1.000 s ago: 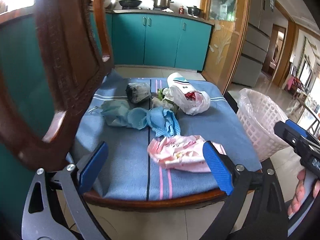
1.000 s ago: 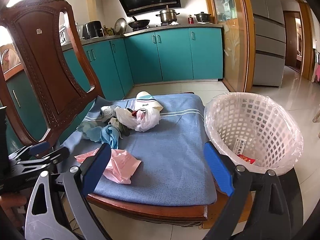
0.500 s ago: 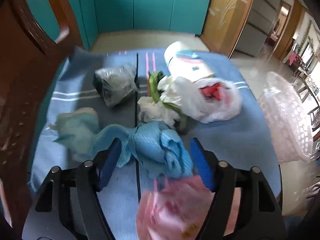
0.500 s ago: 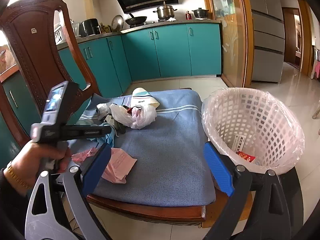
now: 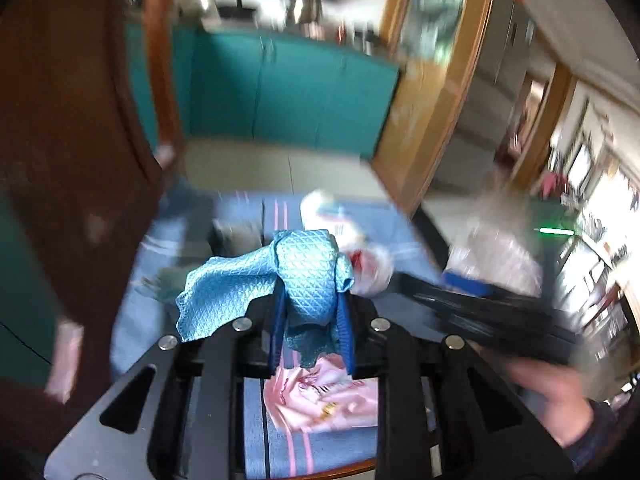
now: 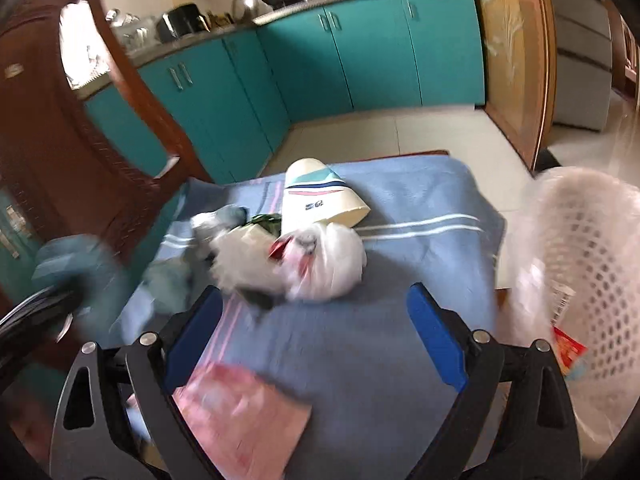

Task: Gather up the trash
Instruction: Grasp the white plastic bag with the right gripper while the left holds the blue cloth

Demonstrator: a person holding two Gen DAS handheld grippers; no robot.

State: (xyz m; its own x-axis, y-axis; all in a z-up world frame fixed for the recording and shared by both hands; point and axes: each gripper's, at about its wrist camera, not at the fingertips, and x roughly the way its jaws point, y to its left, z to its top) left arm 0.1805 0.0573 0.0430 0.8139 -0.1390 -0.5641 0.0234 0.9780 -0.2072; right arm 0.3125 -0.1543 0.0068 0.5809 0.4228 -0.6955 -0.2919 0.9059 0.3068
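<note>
A: Kitchen setting, teal cabinets (image 6: 360,52) across the top of the frame, pale tile floor (image 6: 400,136) below them. A blue striped cloth (image 6: 420,216) covers the chair seat, with the carved chair back (image 6: 60,152) at the left.

B: The left gripper (image 5: 311,320) is clamped on a blue rag (image 5: 296,272), mid-frame, held clear of the cloth. A pink wrapper (image 5: 320,400) lies under it.

A: The right gripper (image 6: 316,336) has its jaws spread wide, nothing between them. Ahead of it: a white bag (image 6: 324,256), touching a paper cup (image 6: 316,196) on its side.

B: Only the right view shows the white basket (image 6: 592,264) sharply, at the right edge beside the seat. The left view is blurred there.

A: The cloth is bare between bag and basket.
</note>
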